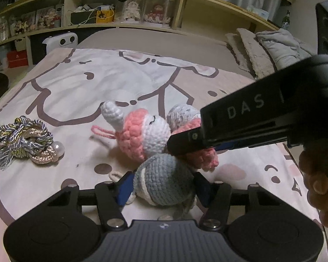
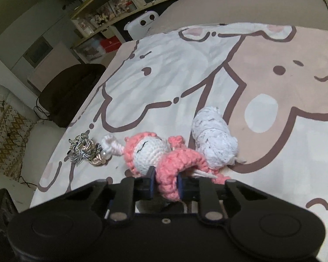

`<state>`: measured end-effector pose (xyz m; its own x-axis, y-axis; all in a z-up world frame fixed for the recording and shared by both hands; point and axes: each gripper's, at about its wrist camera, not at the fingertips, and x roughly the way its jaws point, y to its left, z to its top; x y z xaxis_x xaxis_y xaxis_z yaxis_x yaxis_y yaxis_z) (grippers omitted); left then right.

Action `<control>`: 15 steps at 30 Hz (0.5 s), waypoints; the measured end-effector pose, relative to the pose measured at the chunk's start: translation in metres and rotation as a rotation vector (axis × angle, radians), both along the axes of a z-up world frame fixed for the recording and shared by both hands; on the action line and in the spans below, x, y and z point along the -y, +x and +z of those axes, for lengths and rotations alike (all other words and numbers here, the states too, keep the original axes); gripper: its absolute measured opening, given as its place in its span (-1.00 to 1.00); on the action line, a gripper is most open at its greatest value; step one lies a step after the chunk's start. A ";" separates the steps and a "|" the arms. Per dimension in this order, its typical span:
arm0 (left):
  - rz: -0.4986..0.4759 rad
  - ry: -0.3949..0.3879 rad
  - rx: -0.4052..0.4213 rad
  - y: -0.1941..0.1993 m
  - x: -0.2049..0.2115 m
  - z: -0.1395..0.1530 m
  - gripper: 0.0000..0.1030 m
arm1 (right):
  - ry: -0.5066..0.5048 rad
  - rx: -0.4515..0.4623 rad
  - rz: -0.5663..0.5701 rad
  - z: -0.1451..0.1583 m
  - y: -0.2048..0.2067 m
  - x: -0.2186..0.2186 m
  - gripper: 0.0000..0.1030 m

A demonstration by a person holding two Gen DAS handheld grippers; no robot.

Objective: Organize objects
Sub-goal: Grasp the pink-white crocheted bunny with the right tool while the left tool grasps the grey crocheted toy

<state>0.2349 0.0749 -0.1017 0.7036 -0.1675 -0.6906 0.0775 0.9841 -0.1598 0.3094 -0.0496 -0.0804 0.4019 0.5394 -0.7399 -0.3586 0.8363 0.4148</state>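
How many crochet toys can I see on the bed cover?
3. The grey toy sits between the left hand-held gripper's fingers, the pink-and-white toy is pinched by the right hand-held gripper, the white toy beside it. Others may be hidden.

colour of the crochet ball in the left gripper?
Grey crochet ball with a cream stripe; left wrist view.
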 end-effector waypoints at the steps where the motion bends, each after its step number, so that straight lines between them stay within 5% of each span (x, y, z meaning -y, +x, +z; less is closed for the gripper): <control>1: -0.003 0.004 -0.001 0.000 0.000 0.001 0.13 | 0.000 0.006 -0.001 0.000 -0.001 0.000 -0.65; 15: -0.013 -0.016 -0.008 -0.013 0.004 0.029 0.11 | 0.032 0.133 -0.051 0.049 -0.023 0.025 -0.72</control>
<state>0.2221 0.0709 -0.0729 0.6961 -0.1880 -0.6929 0.0892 0.9803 -0.1763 0.2865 -0.0742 -0.0318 0.5232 0.5380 -0.6609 -0.3696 0.8420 0.3929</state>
